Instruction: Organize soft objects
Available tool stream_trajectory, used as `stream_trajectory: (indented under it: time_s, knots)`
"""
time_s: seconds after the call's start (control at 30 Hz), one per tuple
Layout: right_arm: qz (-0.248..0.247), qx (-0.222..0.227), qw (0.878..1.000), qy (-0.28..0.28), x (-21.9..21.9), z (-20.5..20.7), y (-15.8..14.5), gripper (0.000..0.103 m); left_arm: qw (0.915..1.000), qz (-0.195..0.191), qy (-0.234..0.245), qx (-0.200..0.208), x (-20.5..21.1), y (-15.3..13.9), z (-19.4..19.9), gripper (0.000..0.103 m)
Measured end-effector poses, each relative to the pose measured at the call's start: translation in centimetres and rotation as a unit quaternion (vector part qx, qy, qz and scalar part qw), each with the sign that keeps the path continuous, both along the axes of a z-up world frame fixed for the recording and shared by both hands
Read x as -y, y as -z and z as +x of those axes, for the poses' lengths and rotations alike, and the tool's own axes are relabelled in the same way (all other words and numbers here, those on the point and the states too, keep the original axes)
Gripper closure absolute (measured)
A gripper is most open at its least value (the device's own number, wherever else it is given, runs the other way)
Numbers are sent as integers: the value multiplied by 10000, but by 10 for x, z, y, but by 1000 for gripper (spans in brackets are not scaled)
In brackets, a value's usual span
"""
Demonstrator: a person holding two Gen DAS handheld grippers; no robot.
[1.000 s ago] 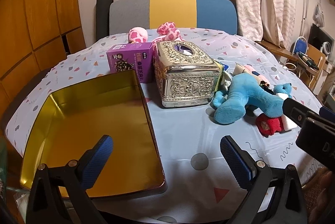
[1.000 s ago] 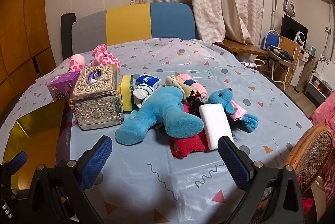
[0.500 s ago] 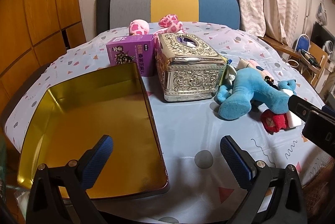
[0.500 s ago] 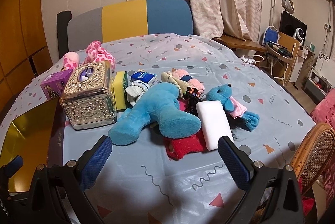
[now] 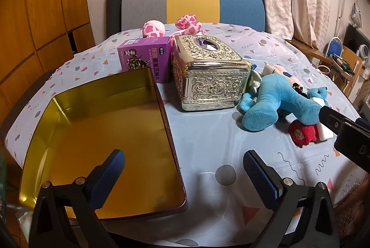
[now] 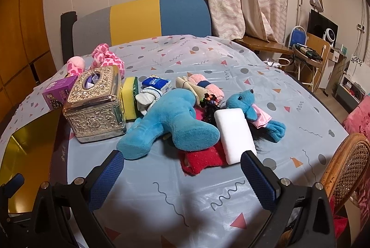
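Both grippers have edged forward toward the pile since a second ago. Left gripper hangs wide apart over the gold tin tray's right edge; right gripper gapes empty just short of the big blue plush, red cloth and white sponge right of the silver tissue box.

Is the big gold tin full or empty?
Empty. The gold tin shows only its bare shiny floor in the left wrist view; the toys all lie outside it.
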State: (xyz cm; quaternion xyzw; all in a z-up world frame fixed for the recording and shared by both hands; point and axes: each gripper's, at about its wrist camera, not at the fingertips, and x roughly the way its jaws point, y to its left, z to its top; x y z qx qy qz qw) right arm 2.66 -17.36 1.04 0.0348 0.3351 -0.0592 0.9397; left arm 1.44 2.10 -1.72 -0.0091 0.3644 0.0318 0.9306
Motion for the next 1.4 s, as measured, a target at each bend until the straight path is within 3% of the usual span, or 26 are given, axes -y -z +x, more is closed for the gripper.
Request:
stream_trajectory:
  time_s: [0.57,0.77,0.9,1.07,1.27,1.4]
  knots:
    - [45,18,10000,46,7,-1,-2,0,9999,93,106,-31,6,-1,-2,0]
    - [114,67,9996,236,29,4,-7,0,9986,-49,512,-78,14,-4,3,0]
    - [194,160,9978,617,64,9,-16,0,9909,-659,1134,-301,18,-10,16,0]
    - [223,268,9947,968,98,11,-25,0,9820,-775,1665,-438,44,-18,38,1]
    - [457,170,9912,1233,127,14,-18,0,9690,-1226,1968,-853,71,-15,75,7]
    - [665,224,9912,1122,131,15,-18,0,9630,-1144,2259,-919,97,-18,106,9]
